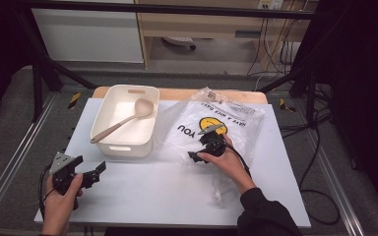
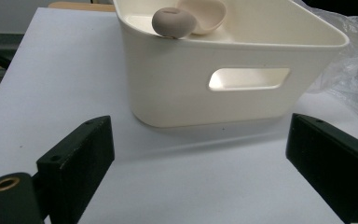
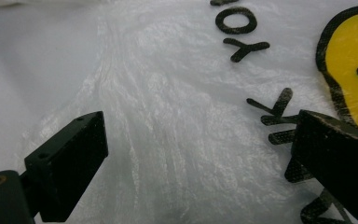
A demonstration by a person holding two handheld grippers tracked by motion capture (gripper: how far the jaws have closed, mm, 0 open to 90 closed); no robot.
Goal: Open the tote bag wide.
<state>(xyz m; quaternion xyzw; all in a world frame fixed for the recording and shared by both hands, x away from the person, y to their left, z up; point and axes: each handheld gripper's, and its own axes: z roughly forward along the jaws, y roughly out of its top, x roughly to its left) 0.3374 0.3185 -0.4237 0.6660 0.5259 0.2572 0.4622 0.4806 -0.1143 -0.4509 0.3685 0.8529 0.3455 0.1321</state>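
Note:
A cream plastic bin [image 1: 128,146] stands at the back left of the white table, with a beige spoon [image 1: 123,123] lying slantwise in it, its handle over the near left rim. To its right lies a crumpled clear plastic bag [image 1: 236,120] printed with a yellow smiley and black letters. My right gripper [image 1: 197,146] hovers low over the bag's left part, open; in the right gripper view the bag [image 3: 177,116] lies flat between and beyond the wide jaws [image 3: 198,144], untouched. My left gripper [image 1: 91,164] rests open near the front left, aimed at the bin's wall [image 2: 177,93], nothing between its jaws [image 2: 198,154].
The white tabletop [image 1: 177,191] spreads bare in front of the bin and bag. The spoon's handle end [image 2: 173,22] pokes over the bin's rim. Black frame bars and cables run along the table's sides and back.

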